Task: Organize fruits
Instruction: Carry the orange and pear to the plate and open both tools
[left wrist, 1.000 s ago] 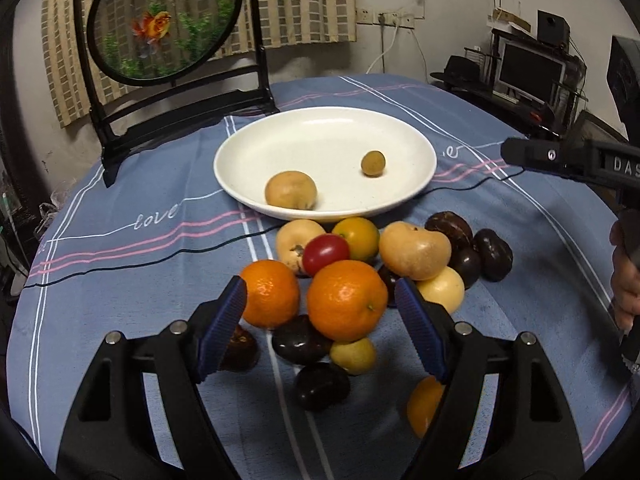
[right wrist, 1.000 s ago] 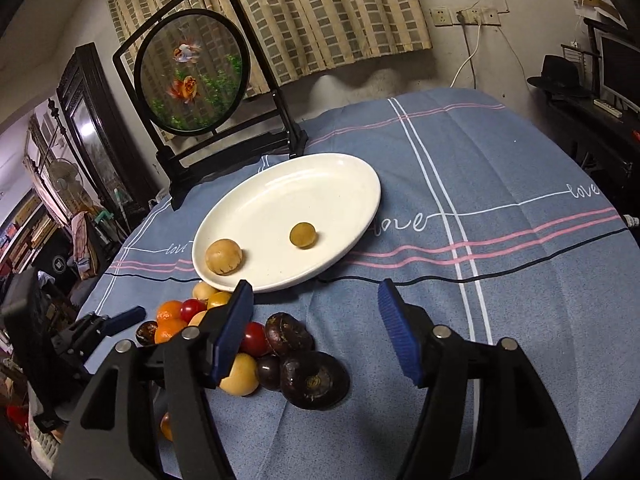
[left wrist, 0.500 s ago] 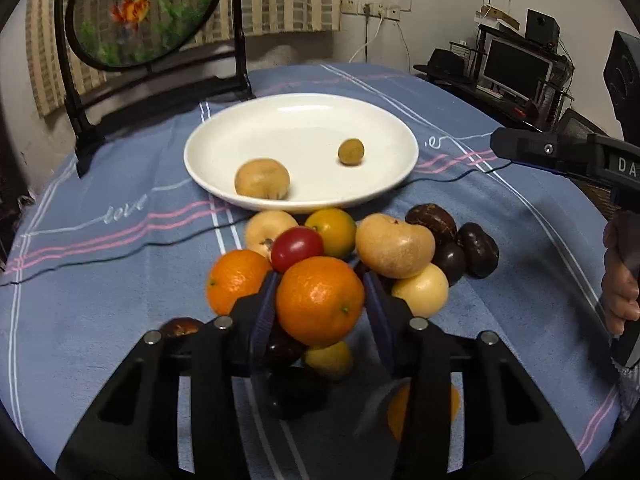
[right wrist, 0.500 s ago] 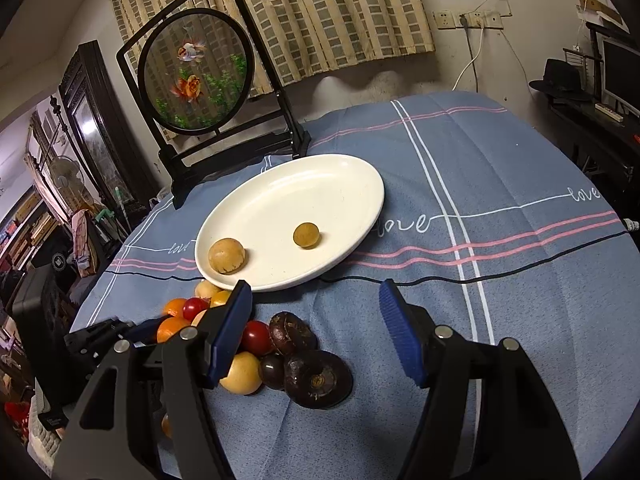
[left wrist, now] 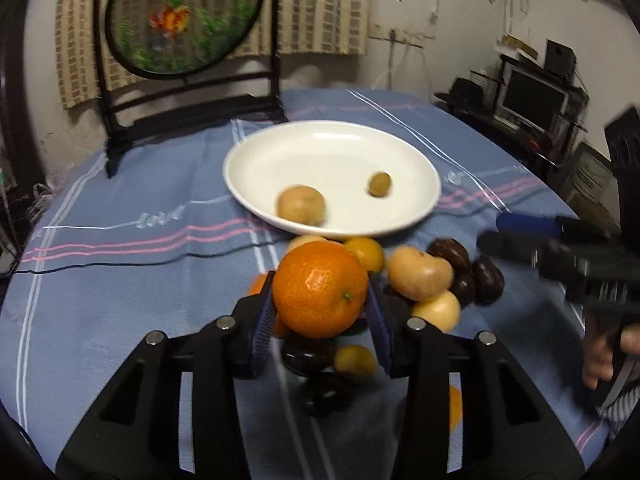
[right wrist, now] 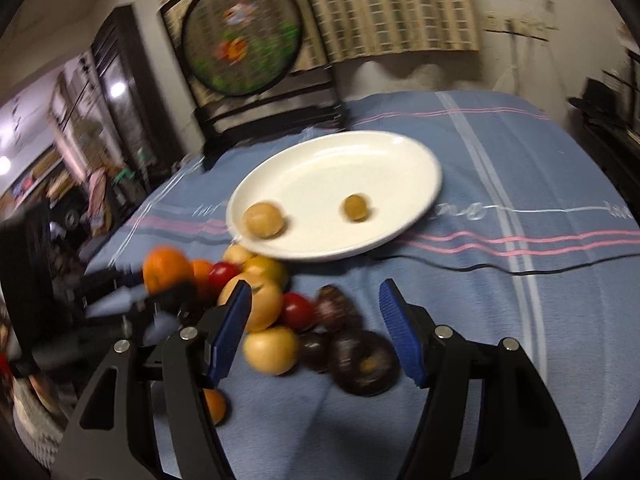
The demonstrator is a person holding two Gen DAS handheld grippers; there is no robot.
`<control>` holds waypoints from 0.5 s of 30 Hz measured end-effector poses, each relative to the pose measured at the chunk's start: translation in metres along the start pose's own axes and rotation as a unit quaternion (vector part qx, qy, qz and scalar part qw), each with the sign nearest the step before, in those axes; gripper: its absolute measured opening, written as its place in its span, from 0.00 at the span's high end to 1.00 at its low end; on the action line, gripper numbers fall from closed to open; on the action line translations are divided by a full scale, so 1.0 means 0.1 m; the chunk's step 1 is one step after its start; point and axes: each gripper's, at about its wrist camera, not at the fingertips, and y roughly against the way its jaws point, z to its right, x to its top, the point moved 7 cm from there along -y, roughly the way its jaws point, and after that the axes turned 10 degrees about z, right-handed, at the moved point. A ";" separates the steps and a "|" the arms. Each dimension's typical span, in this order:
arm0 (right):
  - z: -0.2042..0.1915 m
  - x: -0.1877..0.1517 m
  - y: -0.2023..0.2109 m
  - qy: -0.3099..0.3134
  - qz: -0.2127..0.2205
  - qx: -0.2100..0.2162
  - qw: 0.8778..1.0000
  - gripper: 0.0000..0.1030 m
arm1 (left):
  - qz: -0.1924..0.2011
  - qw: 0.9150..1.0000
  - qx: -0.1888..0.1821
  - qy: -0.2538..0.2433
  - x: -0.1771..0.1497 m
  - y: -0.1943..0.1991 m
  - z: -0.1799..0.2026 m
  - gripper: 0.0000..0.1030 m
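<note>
My left gripper [left wrist: 320, 316] is shut on a large orange [left wrist: 321, 289] and holds it above the fruit pile, short of the white plate [left wrist: 408, 160]. The plate holds a tan round fruit [left wrist: 301, 205] and a small olive-brown fruit [left wrist: 379, 184]. The pile on the blue cloth has a tan pear-like fruit [left wrist: 420, 276], yellow fruits, red tomatoes [right wrist: 298, 310] and dark chestnut-like fruits [right wrist: 364, 362]. My right gripper [right wrist: 316, 334] is open and empty, hovering over the pile's right side. The held orange also shows in the right wrist view [right wrist: 166, 266].
A black stand with a round goldfish screen [left wrist: 184, 20] stands behind the plate at the table's far edge. Another orange [right wrist: 214, 404] lies near the table's front. A desk with a monitor [left wrist: 536, 96] stands at the right beyond the table.
My left gripper closed on the large orange and lifted it off the pile toward the plate. My right gripper moved closer over the dark fruits, still open.
</note>
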 end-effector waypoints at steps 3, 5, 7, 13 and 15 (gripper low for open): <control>-0.22 -0.12 -0.13 0.034 -0.022 0.009 0.999 0.35 | 0.001 0.999 0.020 0.026 0.05 0.01 -0.17 0.58; -0.35 -0.19 -0.23 0.056 -0.036 0.013 0.998 0.35 | 0.000 0.999 0.026 0.036 0.06 0.01 -0.23 0.58; -0.43 -0.19 -0.28 0.066 -0.037 0.013 0.997 0.35 | 0.001 0.999 0.029 0.045 0.08 0.02 -0.29 0.58; -0.44 -0.16 -0.49 0.062 -0.050 0.007 0.997 0.37 | 0.008 0.998 0.020 0.062 0.10 0.09 -0.36 0.58; -0.42 -0.19 -0.50 0.058 -0.054 0.007 0.997 0.44 | 0.010 0.998 0.018 0.062 0.11 0.09 -0.35 0.58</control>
